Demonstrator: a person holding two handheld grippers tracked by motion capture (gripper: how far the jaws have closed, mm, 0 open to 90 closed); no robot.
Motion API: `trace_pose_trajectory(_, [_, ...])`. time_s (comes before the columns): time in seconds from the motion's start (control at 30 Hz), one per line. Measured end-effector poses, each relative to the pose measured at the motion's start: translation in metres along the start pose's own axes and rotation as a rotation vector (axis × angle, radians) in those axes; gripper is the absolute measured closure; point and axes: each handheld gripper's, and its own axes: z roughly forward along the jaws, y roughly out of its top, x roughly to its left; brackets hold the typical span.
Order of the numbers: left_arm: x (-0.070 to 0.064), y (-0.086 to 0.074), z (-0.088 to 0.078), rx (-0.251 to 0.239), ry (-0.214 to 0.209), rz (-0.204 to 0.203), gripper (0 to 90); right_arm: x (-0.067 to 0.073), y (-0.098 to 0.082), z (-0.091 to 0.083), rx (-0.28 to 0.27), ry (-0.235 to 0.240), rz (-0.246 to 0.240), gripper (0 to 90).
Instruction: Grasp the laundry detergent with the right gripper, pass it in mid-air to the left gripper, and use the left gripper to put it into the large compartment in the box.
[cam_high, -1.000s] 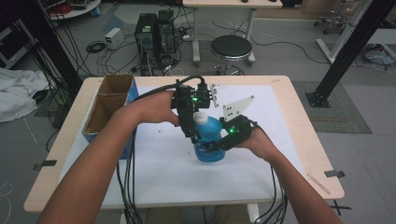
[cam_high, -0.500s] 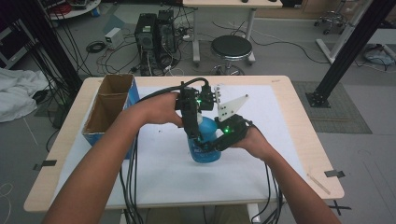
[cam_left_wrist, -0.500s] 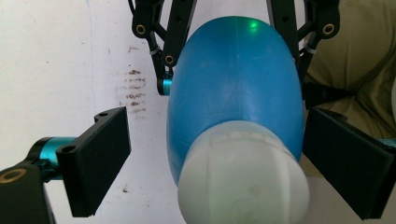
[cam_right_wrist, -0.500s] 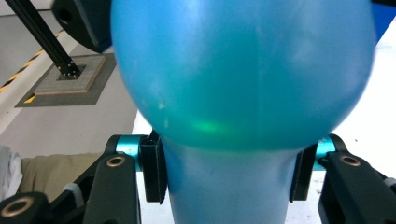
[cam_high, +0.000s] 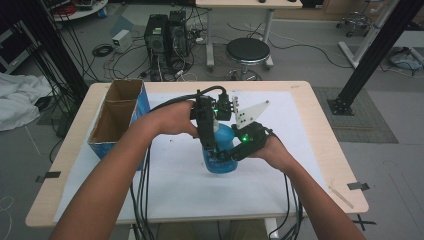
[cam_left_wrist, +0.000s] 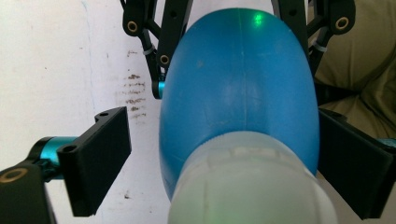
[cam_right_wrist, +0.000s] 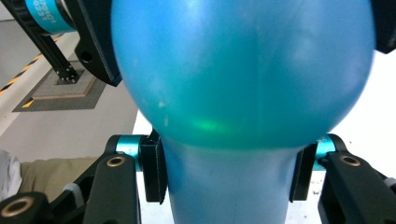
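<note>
Blue bottle (cam_high: 220, 152) stands upright mid-table, right gripper (cam_right_wrist: 229, 172) clamped on its narrow waist, while left gripper (cam_left_wrist: 224, 163), jaws just closing yet clear, straddles the pale cap (cam_left_wrist: 247, 186); recommend closing squarely on cap before twisting, right grip firm.

A blue plastic bottle (cam_high: 220, 157) with a round fat belly and a thinner lower part stands upright on the white sheet (cam_high: 175, 190) that covers the table. It has a pale, whitish cap (cam_left_wrist: 247, 186) on top. The bottle is near the middle of the sheet, to the right of the brown cardboard box (cam_high: 117, 117) and well apart from it.
</note>
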Motion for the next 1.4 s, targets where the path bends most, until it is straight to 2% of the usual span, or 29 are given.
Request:
trace_pose_trajectory(0.1, [-0.0001, -0.0002, -0.0002, 0.001, -0.001, 0.000, 13.8, 0.0003, -0.0003, 0.0011, 0.008, -0.001, 0.001, 44.5])
trace_pose_trajectory(0.17, [0.0002, -0.0006, -0.0004, 0.001, -0.005, 0.006, 18.1, 0.0003, -0.0005, 0.0013, 0.006, 0.000, 0.004, 44.5])
trace_pose_trajectory(0.47, [-0.0003, -0.0008, 0.0007, 0.004, -0.003, 0.011, 18.3, 0.0006, -0.0001, 0.0013, 0.002, 0.000, 0.001, 44.5])
trace_pose_trajectory(0.83, [-0.0015, 0.0002, -0.0003, 0.004, -0.005, 0.029, 25.8, 0.0022, 0.0003, 0.0004, 0.003, -0.002, -0.004, 44.4])
trace_pose_trajectory(1.17, [-0.0055, -0.0001, -0.0020, 0.000, -0.016, 0.056, 37.0, 0.0036, 0.0005, 0.0021, 0.004, 0.005, -0.002, 44.5])
trace_pose_trajectory(1.4, [-0.0069, 0.0001, -0.0016, 0.002, -0.021, 0.060, 37.3, 0.0051, 0.0006, 0.0022, 0.006, 0.009, -0.004, 44.5])
